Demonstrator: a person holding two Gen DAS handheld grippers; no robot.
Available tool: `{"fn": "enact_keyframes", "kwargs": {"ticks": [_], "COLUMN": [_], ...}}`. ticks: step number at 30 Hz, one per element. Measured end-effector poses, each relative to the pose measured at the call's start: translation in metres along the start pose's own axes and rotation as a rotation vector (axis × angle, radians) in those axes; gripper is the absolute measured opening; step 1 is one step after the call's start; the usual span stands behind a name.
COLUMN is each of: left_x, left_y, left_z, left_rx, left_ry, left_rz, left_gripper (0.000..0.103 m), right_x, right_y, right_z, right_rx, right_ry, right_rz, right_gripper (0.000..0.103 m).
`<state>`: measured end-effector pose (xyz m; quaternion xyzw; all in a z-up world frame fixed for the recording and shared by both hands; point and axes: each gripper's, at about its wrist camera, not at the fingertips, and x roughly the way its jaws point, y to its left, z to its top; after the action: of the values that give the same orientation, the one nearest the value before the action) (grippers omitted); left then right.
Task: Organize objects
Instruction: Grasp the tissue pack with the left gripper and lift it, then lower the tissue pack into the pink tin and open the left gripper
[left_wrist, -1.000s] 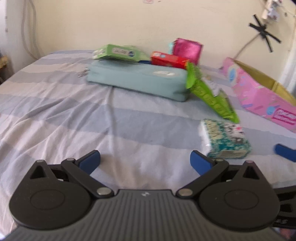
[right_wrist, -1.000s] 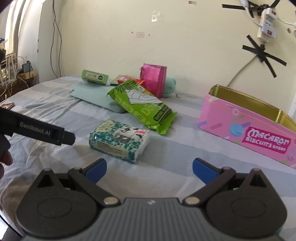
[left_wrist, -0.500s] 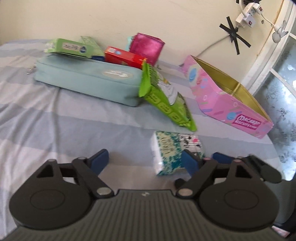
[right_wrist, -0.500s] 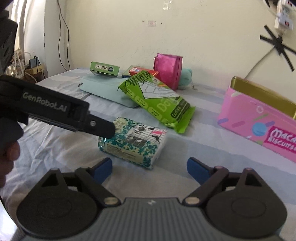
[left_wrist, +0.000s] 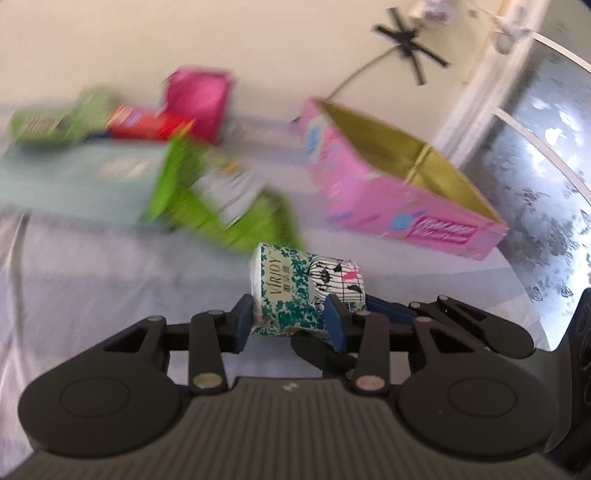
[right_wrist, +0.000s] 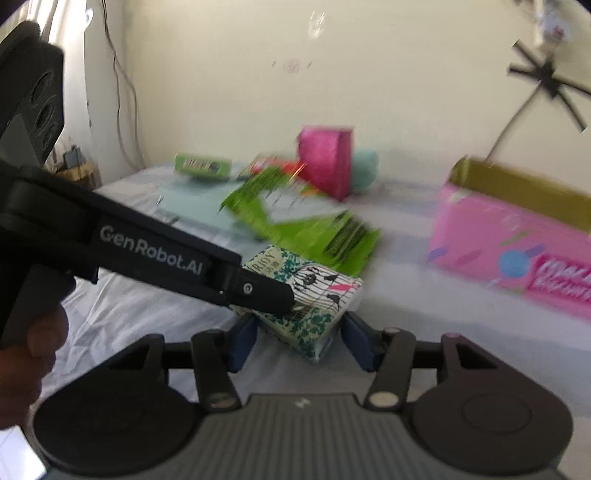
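Note:
A tissue pack with a teal floral print and a birdcage picture sits between the blue pads of my left gripper, which is shut on its near end. In the right wrist view the same pack also lies between the jaws of my right gripper. These jaws are closing, and their pads stand right beside the pack's sides. One of the left gripper's fingers reaches in from the left over the pack. The open pink biscuit tin stands behind and to the right.
On the striped bed sheet lie a green snack bag, a pale teal pouch, a red box, a green box and a magenta box. A window borders the right side. A hand holds the left gripper.
My left gripper swung right to the tissue pack and shut on it. My right gripper came forward until the pack sat between its jaws, which narrowed.

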<state>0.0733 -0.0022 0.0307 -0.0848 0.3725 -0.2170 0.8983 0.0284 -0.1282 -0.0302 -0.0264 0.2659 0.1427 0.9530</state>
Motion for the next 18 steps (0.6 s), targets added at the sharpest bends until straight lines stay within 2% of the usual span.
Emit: {"fn": "enact_keyframes", "kwargs": {"ticks": [5,9,14,18], "left_x": [0.028,0.062,0.100,0.128], "left_y": [-0.060,-0.105,-0.138,-0.146], "left_z": [0.043,0.070,0.093,0.102], "left_rx": [0.136,0.231,0.253,0.216], "left_ry": [-0.053,-0.094,-0.135,-0.114], "left_rz": [-0.042,-0.080,-0.117,-0.126], "left_gripper": [0.044,0.045,0.046,0.046], "right_x": [-0.016,-0.017,-0.011,-0.001], "right_y": [-0.051,-0.104,-0.157,-0.181], "right_z": [0.016,0.029,0.041,0.042], "right_rx": [0.039,0.100,0.133,0.154], "right_ry": [-0.119,-0.162,-0.185,-0.152], "right_rz": [-0.134,-0.230,-0.310,-0.326], "right_gripper": [0.052,0.052,0.052,0.055]}}
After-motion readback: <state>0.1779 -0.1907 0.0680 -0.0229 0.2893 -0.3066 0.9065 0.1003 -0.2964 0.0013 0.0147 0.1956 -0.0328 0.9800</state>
